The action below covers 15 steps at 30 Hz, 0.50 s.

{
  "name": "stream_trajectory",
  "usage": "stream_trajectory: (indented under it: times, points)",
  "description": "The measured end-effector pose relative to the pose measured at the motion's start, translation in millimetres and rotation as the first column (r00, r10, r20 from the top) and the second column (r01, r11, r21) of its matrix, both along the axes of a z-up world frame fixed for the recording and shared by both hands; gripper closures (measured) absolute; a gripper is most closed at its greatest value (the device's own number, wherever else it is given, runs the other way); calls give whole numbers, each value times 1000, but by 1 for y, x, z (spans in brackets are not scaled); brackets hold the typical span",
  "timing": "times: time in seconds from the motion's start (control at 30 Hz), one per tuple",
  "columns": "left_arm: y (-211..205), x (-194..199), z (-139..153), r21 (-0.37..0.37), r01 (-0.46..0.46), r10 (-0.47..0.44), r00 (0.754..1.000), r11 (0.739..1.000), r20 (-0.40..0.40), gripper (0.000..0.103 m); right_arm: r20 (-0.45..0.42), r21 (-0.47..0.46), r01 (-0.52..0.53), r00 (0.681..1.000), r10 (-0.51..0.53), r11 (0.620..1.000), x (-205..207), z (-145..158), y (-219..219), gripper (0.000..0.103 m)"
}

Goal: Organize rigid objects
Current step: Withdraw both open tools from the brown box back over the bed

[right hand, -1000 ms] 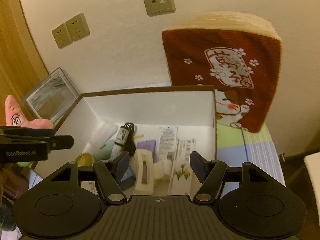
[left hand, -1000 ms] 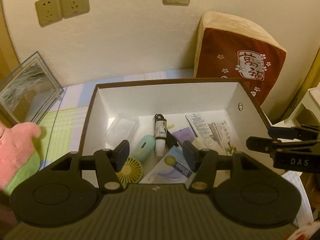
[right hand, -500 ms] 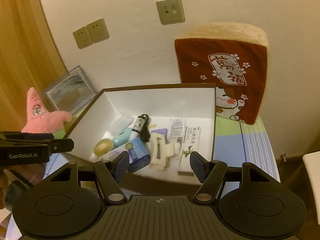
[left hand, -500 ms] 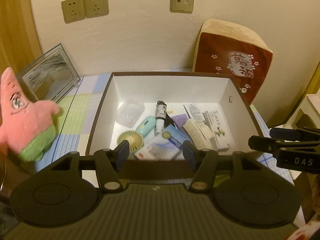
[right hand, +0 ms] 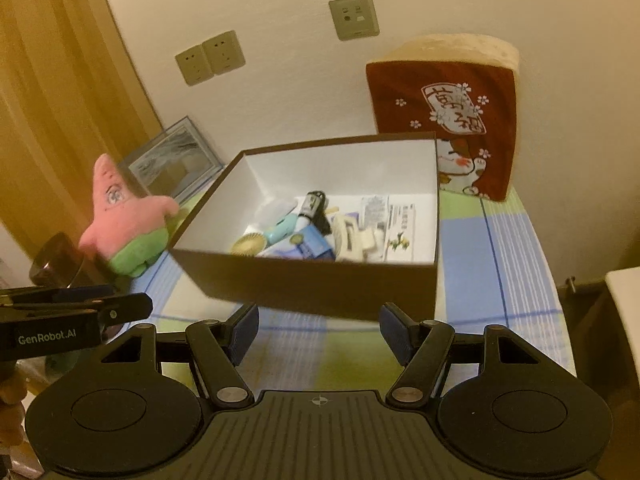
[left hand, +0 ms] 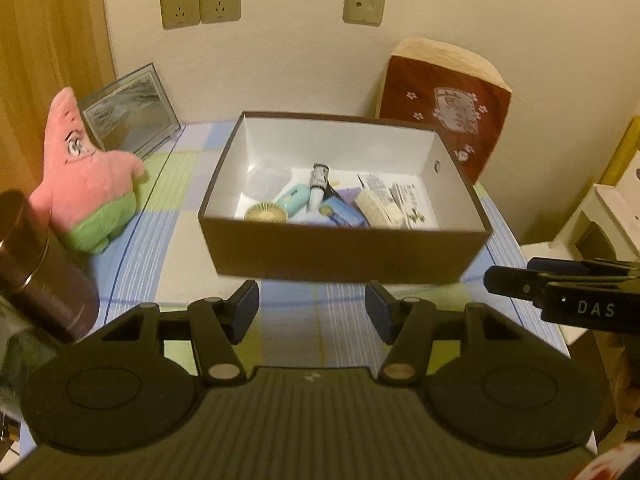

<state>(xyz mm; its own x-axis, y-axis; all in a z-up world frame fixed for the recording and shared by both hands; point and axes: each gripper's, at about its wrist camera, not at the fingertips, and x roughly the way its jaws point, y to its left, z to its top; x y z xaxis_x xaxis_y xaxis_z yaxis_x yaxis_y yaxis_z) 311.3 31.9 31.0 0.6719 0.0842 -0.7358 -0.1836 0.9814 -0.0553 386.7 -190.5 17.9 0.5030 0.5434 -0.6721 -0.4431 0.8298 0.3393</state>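
Observation:
A brown box (left hand: 344,254) with a white inside stands on the checked table; it also shows in the right wrist view (right hand: 312,286). It holds several small items: a round yellow fan (left hand: 266,213), a teal case (left hand: 295,199), a white tube (left hand: 319,184), a blue packet (left hand: 344,216) and paper packets (left hand: 412,204). My left gripper (left hand: 313,312) is open and empty, in front of the box's near wall. My right gripper (right hand: 319,327) is open and empty, also in front of the box.
A pink star plush (left hand: 86,172) and a glass picture frame (left hand: 130,114) stand left of the box. A dark cylinder (left hand: 38,268) is at the near left. A red cushion (left hand: 444,104) leans on the wall behind. White boxes (left hand: 612,216) stand at the right.
Both grippers have pulled back and up from over the box; the whole box and the table in front of it now show. Both stay open and empty.

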Motion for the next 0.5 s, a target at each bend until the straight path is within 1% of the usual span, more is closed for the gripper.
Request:
stream_trajectory:
  times: [0.17,0.27,0.5]
  points:
    - [0,-35,-2,-12,27,-27,1000,1000,-12,47,-7,-19,8,1000,-8,1000,-40,3,5,36]
    - [3,-57,-3,-19,44,-45,999,999,-20,47,-25,-24,15,1000,-16,1000,-65,4,9,36]
    - [11,-102,-6,-18,79,-80,996,997,-30,47,-42,-43,28,999,-30,999,-117,3,17,36]
